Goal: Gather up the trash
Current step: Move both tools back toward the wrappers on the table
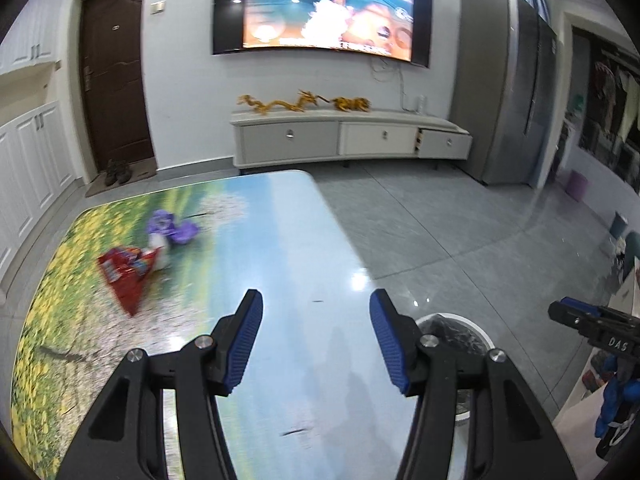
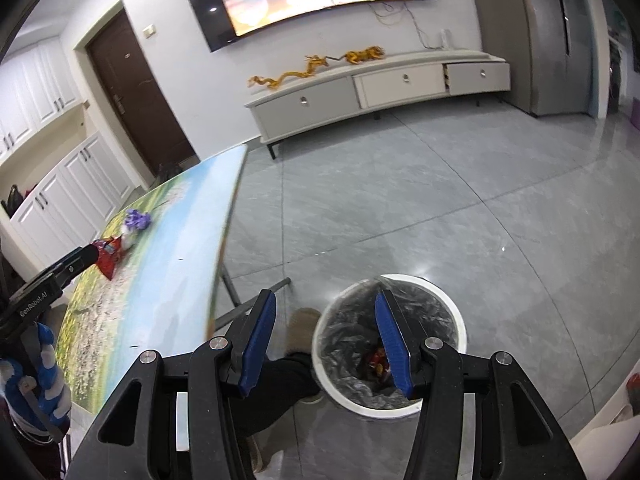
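Note:
A red snack wrapper lies on the picture-printed table, with a white scrap and a crumpled purple wrapper just behind it. My left gripper is open and empty over the table's near right part, well short of the wrappers. My right gripper is open and empty above the floor, over the white bin lined with a black bag; red trash lies inside it. The wrappers also show in the right wrist view, and the bin in the left wrist view.
The table's right edge runs beside the bin. A foot in a slipper stands left of the bin. A TV cabinet, a fridge and a door line the far wall. Grey tiled floor lies between.

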{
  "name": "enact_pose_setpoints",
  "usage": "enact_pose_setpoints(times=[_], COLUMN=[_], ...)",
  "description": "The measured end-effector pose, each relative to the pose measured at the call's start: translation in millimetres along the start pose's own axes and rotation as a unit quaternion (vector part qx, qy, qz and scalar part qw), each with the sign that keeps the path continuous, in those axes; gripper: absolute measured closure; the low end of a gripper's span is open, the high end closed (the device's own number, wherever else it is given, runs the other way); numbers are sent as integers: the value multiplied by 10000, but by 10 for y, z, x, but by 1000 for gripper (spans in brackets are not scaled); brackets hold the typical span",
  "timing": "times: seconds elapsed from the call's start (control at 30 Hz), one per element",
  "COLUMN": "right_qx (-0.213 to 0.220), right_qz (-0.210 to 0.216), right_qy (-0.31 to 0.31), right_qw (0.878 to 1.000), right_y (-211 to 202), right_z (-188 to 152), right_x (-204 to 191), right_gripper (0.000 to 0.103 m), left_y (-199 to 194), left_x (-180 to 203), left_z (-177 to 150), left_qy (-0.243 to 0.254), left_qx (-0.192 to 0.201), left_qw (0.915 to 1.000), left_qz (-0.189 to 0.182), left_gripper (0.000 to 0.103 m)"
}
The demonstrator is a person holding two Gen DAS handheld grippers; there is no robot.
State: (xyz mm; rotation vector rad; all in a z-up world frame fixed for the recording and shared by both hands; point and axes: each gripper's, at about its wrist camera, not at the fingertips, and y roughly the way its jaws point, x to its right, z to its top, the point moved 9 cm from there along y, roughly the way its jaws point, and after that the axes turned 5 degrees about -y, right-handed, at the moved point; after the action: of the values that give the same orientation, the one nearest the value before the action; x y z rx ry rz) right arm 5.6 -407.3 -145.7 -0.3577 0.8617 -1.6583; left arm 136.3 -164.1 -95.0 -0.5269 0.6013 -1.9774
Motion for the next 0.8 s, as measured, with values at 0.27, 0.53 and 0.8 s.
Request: enact_pose_setpoints(times=[0.27, 0.53, 0.8], right_qx=[-90, -471, -717], right_qz=[524, 1145, 1827], right_qy=[-504, -1059, -1472], right_qw=[9973, 9866, 9694], right_y=[149, 633, 1284], right_z=[207, 257, 453], right_x=[-742, -1587, -2371], right_gripper=[51, 51, 51], left_y=[-125, -28, 441], left_x=[-975, -1864, -2225], left_z=[-103, -63, 218], left_qy=[-631, -1227, -1532], left_qx=[122, 172, 27], left_qw=[9973, 9896, 9865], left_qz=[348, 729, 577], left_gripper=[49, 49, 50])
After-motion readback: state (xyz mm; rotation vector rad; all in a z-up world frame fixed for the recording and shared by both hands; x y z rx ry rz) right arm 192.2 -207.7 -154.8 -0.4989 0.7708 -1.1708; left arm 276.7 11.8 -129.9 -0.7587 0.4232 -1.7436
